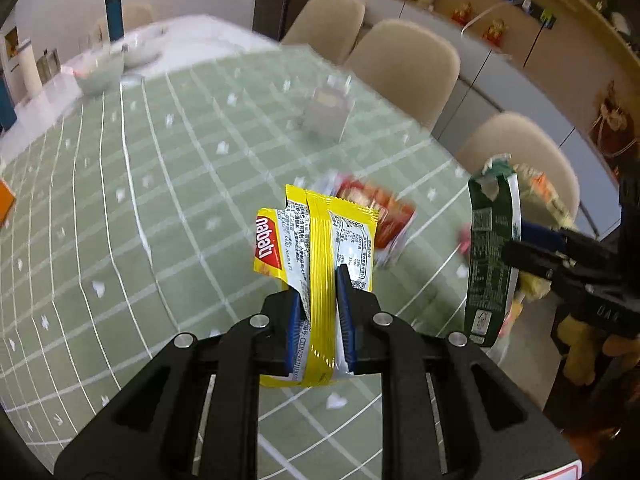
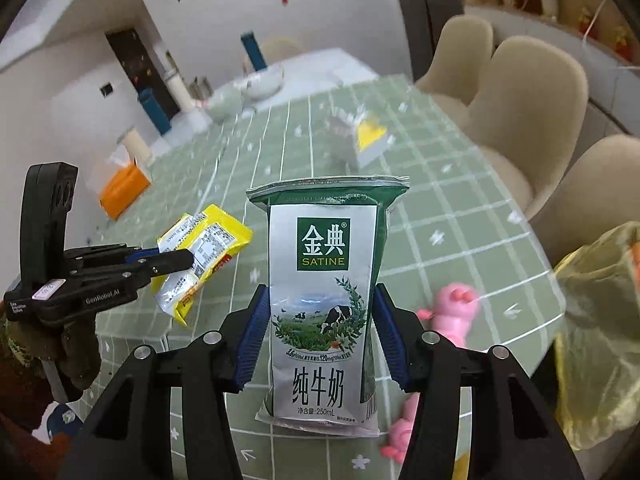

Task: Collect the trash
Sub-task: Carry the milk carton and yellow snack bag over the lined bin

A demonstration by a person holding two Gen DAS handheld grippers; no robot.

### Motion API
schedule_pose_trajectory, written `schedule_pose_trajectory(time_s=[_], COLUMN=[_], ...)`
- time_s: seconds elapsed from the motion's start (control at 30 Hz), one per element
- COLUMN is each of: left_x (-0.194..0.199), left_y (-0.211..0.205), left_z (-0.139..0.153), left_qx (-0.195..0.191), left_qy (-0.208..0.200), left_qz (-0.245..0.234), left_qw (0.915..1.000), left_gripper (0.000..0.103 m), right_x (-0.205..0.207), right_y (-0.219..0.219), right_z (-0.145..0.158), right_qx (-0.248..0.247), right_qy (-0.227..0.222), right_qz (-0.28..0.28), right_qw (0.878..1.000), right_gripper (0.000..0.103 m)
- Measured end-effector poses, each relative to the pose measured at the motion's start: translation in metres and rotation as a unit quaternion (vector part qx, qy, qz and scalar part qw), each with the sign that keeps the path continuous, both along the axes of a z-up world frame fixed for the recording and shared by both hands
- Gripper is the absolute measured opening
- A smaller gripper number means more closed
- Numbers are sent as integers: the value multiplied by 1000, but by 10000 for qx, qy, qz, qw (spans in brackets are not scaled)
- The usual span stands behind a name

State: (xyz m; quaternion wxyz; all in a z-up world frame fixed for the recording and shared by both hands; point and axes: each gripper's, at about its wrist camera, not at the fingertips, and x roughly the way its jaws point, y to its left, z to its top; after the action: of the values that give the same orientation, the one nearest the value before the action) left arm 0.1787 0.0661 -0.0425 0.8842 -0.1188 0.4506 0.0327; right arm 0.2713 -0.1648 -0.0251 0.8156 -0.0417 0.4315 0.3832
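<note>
My left gripper is shut on a yellow Nabati wrapper and holds it above the green checked tablecloth; this wrapper also shows in the right wrist view. My right gripper is shut on a green and silver Satine milk pouch, held upright; the pouch also shows at the right of the left wrist view. A red snack wrapper lies on the table behind the yellow one. A yellowish plastic bag hangs at the right edge.
A pink pig toy lies on the table by the right gripper. A small carton, bowls, an orange tissue box and a blue bottle stand farther back. Beige chairs line the table's right side.
</note>
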Motion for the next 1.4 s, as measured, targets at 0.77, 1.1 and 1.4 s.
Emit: schedule_pose_trajectory(time_s=[0.77, 1.1, 1.4], left_x=[72, 126, 171], left_y=[-154, -241, -289], left_z=[171, 149, 111], left_qx=[-19, -367, -575], left_qy=[-2352, -2102, -1557], left_qz=[-874, -1736, -2083], left_qw=[9680, 9614, 9639], left_gripper=[16, 16, 16], right_x=[18, 27, 34], right_y=[-207, -277, -319], right_z=[148, 138, 121], right_qx=[327, 111, 33], right_qy=[-2230, -2077, -1825], right_qz=[-2078, -2988, -3525], right_qw=[9519, 9314, 9178], right_gripper=[49, 49, 49])
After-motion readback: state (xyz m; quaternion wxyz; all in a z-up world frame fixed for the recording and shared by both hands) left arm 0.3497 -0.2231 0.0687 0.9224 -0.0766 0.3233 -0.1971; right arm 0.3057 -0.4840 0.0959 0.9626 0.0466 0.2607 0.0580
